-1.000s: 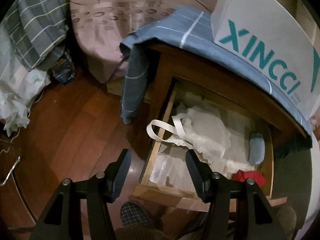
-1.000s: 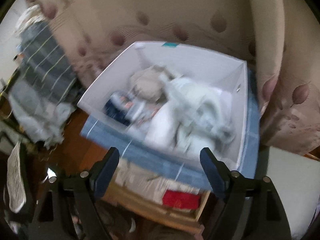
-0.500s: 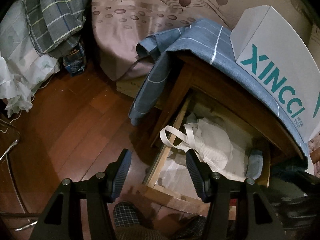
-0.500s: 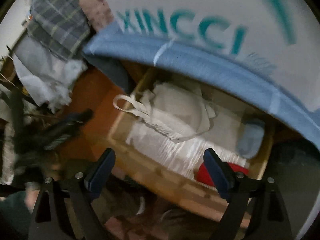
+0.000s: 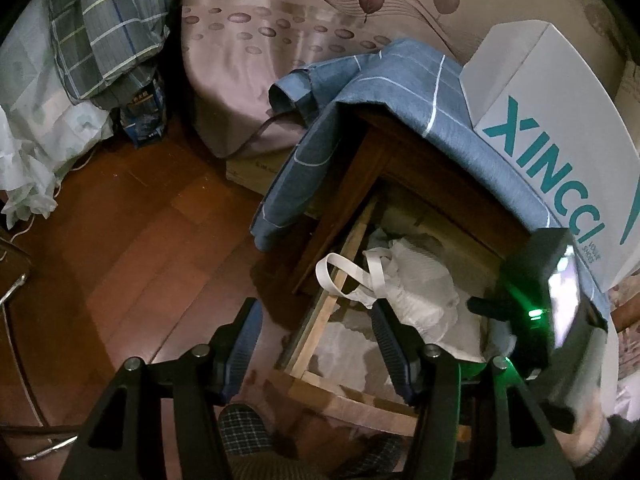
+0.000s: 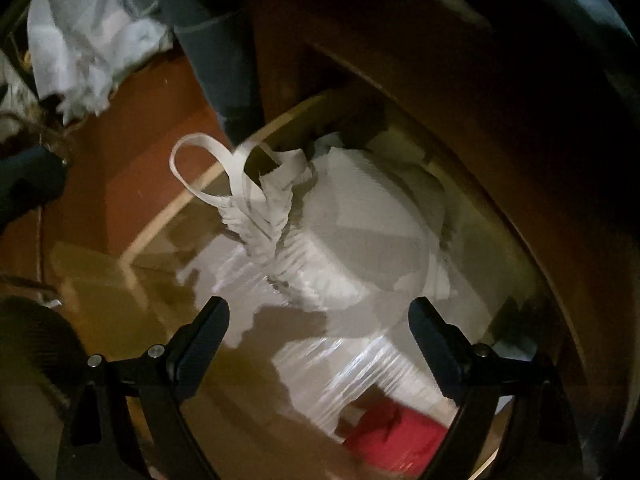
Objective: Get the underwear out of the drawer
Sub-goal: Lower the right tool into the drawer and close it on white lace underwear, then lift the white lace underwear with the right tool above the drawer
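Half a second ago our right gripper [image 6: 319,326] faced the drawer [image 5: 320,312] from outside; now it has dipped in, jaws spread, hovering just above the white underwear [image 6: 356,236], whose straps loop over the drawer's left edge. Our left gripper [image 5: 316,334], also spread and empty, has barely shifted, over the drawer's front-left corner. A red garment [image 6: 396,440] lies at the drawer's front.

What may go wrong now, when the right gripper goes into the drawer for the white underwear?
The white underwear has a strap loop hanging over the drawer's side rail; it may catch when pulled. The open right gripper could also pinch the shiny plastic liner beneath.
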